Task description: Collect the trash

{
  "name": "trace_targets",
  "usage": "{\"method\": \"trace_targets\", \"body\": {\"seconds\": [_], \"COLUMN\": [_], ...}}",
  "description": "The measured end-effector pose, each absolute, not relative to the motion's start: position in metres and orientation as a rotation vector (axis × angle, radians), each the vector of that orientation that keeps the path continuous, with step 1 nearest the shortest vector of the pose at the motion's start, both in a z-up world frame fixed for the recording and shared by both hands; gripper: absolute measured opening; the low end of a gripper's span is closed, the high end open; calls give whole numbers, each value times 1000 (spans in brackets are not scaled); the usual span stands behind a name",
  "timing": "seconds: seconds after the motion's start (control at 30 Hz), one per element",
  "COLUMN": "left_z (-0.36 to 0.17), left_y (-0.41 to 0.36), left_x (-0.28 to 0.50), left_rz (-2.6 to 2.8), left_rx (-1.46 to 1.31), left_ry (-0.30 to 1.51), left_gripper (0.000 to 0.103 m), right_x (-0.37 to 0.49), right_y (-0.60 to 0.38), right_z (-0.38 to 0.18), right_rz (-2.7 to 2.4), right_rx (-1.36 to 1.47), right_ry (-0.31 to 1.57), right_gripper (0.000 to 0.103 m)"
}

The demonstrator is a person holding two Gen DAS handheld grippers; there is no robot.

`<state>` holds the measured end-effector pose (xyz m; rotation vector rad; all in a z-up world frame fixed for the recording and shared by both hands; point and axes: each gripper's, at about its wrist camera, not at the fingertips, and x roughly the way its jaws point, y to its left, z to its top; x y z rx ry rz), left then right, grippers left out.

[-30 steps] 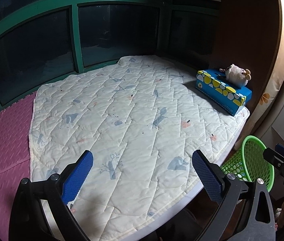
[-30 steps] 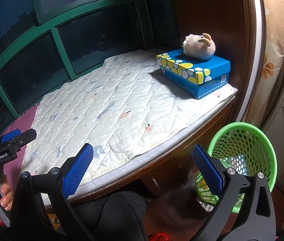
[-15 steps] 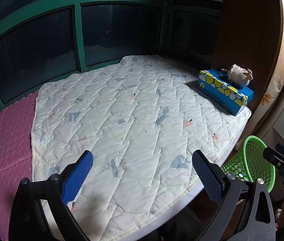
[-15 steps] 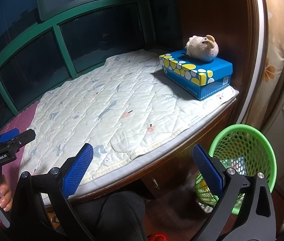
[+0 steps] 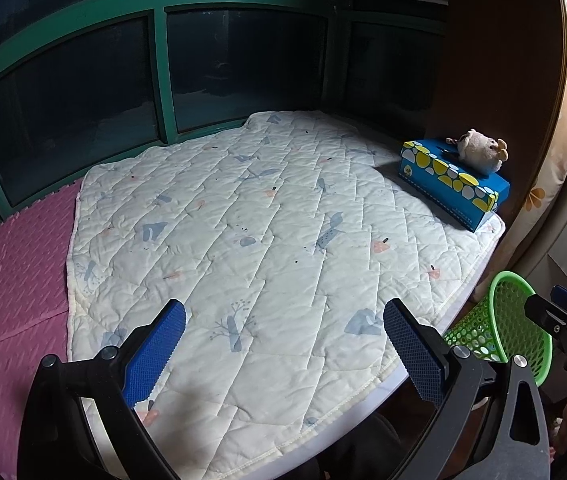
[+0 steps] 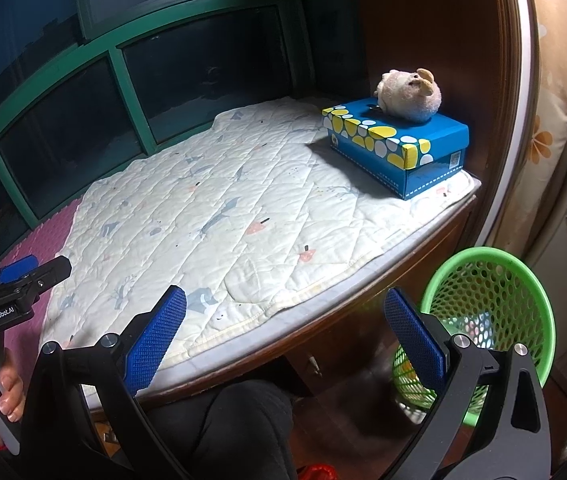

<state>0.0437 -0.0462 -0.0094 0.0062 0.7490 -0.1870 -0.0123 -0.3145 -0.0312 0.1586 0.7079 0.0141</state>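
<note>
A green mesh waste basket (image 6: 495,308) stands on the floor at the right of the bay-window seat, with some items inside; it also shows in the left wrist view (image 5: 511,320). My left gripper (image 5: 283,348) is open and empty above the near edge of the white quilted mat (image 5: 259,240). My right gripper (image 6: 285,336) is open and empty above the seat's front edge, left of the basket. No loose trash shows on the mat (image 6: 223,216).
A blue spotted box (image 6: 403,148) with a plush toy (image 6: 409,96) on it sits at the mat's far right corner. Pink foam mat (image 5: 7,280) lies left. Green-framed windows (image 5: 159,80) run behind; a wooden panel stands on the right.
Both grippers have drifted slightly back and up, so the mat and the basket sit a little lower in view. Both stay open and empty.
</note>
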Motion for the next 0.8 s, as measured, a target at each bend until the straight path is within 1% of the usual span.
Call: {"method": "trace_targets", "body": {"seconds": [0.8], "left_z": [-11], "left_y": [-41], "left_x": [42], "left_rz": [-168], "left_rx": [-1], "left_ry": [756], "left_gripper": [96], "right_x": [-11], "right_y": [-310], "right_z": [-32], "right_rz": [32], "right_rx": [156], "right_ry": [712], "right_gripper": [98]}}
